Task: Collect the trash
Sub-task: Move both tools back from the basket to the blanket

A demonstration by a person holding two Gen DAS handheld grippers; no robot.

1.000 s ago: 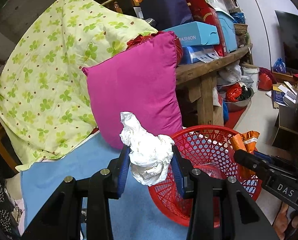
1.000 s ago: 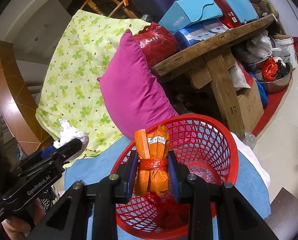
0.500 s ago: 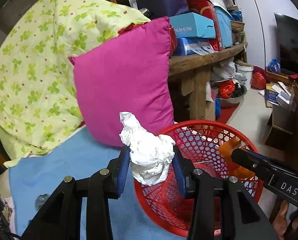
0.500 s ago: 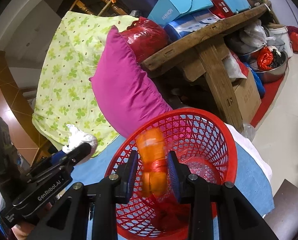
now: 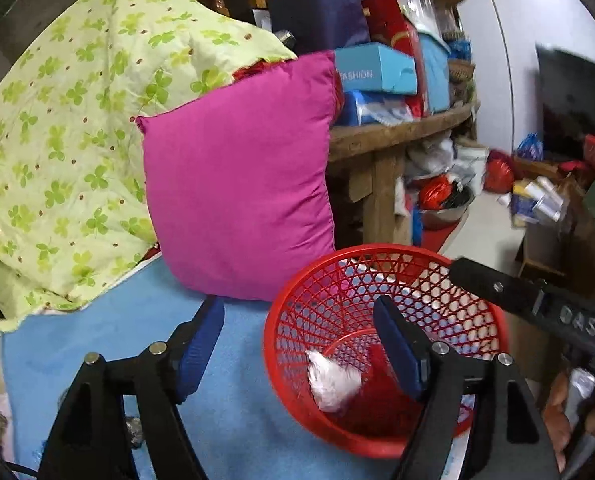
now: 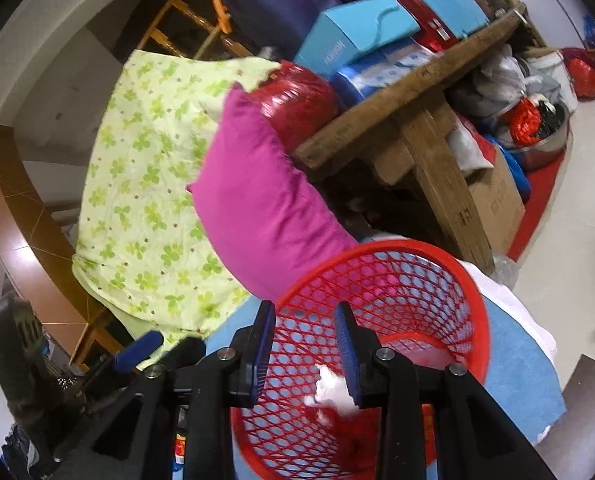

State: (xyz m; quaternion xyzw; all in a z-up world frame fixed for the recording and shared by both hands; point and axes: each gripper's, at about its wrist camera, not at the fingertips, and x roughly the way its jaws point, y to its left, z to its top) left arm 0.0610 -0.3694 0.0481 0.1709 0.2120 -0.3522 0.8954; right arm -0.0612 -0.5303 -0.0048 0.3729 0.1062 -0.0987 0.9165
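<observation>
Your left gripper (image 5: 297, 344) fills the bottom of the left wrist frame, its two blue-padded fingers (image 5: 201, 336) spread wide with nothing between them. The right-hand finger reaches over the rim of the red basket (image 5: 293, 312), which sits at lower right of centre. Inside the basket, near its floor, a crumpled white tissue (image 5: 333, 380) lies loose, blurred, touching neither finger. The basket stands on a blue cloth (image 5: 97, 340) that covers the lower left of the frame.

Your right gripper (image 6: 305, 348) sits at bottom centre of the right wrist frame, its blue-padded fingers (image 6: 263, 340) parted and holding nothing. Both fingers point into the basket (image 6: 477, 292), and the tissue (image 6: 329, 392) shows as a white blur low between them, deep in the mesh. The orange wrapper cannot be made out among the red at the bottom.

Just behind the basket, a magenta pillow (image 5: 237, 184) stands upright at frame centre, leaning on a green clover-print quilt (image 5: 69, 128) that fills the upper left. To the upper right, a wooden bench (image 5: 397, 136) carries stacked blue and red boxes (image 5: 377, 72). Your other gripper's black body crosses the right edge of the left view.
</observation>
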